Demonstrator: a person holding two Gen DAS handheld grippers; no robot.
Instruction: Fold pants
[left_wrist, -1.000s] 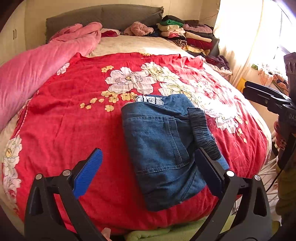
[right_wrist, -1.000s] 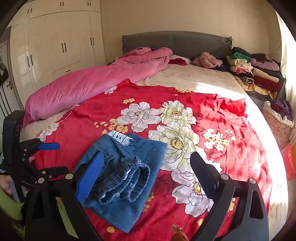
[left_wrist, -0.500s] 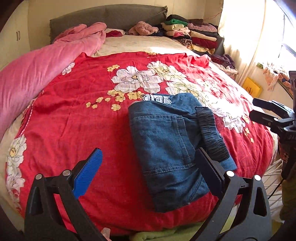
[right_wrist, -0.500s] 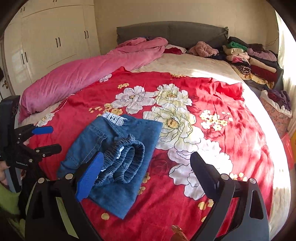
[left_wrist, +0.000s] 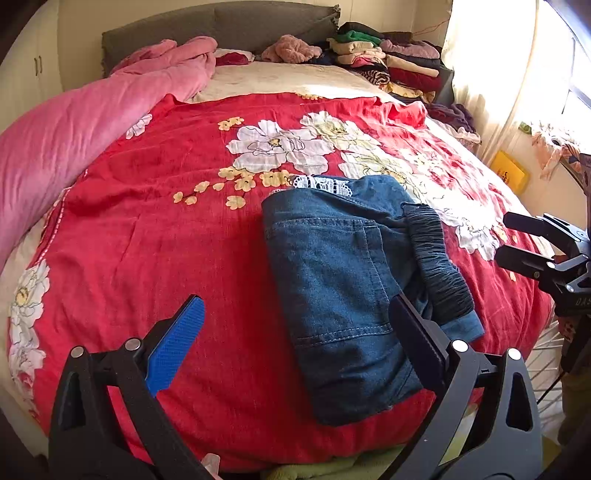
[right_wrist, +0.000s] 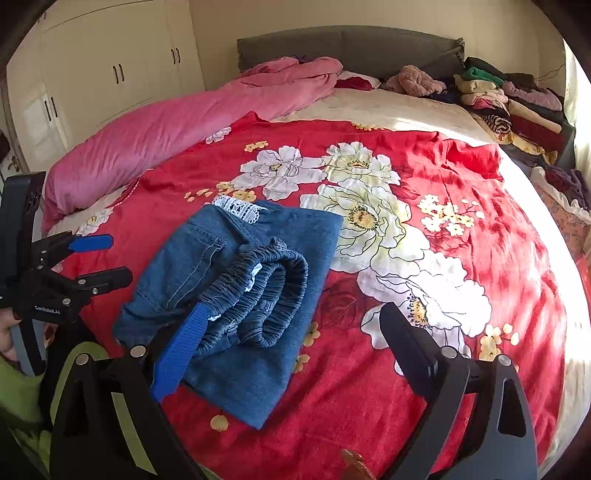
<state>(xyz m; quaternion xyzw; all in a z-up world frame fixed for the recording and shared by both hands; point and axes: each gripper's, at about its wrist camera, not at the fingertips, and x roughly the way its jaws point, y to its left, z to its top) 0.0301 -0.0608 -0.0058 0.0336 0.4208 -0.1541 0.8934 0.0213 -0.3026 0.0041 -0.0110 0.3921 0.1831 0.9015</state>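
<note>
Two tools: left tool (left_wrist: 295, 345) and right tool (right_wrist: 286, 341), both spread wide, grasping nothing.
Pants: denim pants (left_wrist: 347, 291) lie folded into a compact bundle on the red floral blanket (left_wrist: 155, 240), near the bed's near edge.
Waistband: gathered elastic waistband (right_wrist: 266, 291) on top, on the bundle's right side.
Lace: white lace trim (right_wrist: 238, 208) shows at the far end.
Left side: pink quilt (right_wrist: 177, 129) rolled along the bed.
Far right: stacked clothes (left_wrist: 388, 62) beside the headboard.
</note>
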